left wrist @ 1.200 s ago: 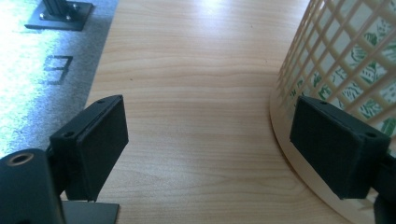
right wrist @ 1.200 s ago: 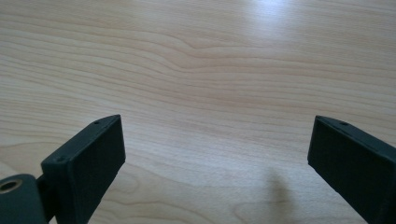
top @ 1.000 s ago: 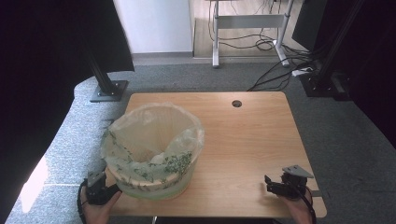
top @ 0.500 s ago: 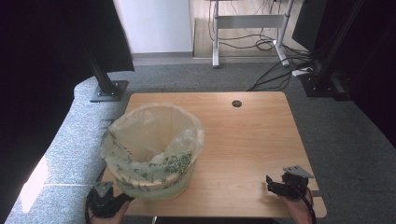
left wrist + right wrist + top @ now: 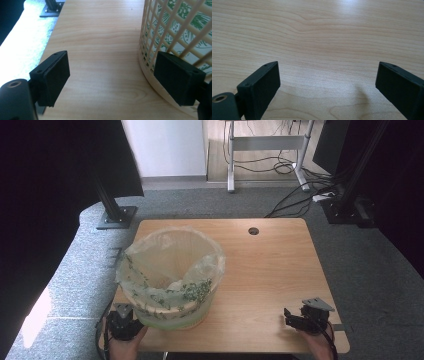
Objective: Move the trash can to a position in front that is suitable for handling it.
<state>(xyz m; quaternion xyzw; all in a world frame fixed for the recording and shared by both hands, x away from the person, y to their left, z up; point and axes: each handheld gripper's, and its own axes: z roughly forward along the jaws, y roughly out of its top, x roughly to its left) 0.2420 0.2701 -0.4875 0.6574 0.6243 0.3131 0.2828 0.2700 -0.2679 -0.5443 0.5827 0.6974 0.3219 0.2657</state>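
The lattice basket (image 5: 170,307), lined with a plastic bag (image 5: 167,262), stands at the table's (image 5: 270,270) near-left. The left claw (image 5: 111,80) is spread beside its base; the right claw (image 5: 329,87) is spread over bare wood. Nothing is gripped; bag handling remains.

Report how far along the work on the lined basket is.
Done: the plastic liner already sits inside the lattice basket, folded over its rim. In hand: nothing yet; the left gripper is open beside the basket's base, gripping neither basket nor liner. The right gripper is open over bare table. Left: any handling of basket or liner.
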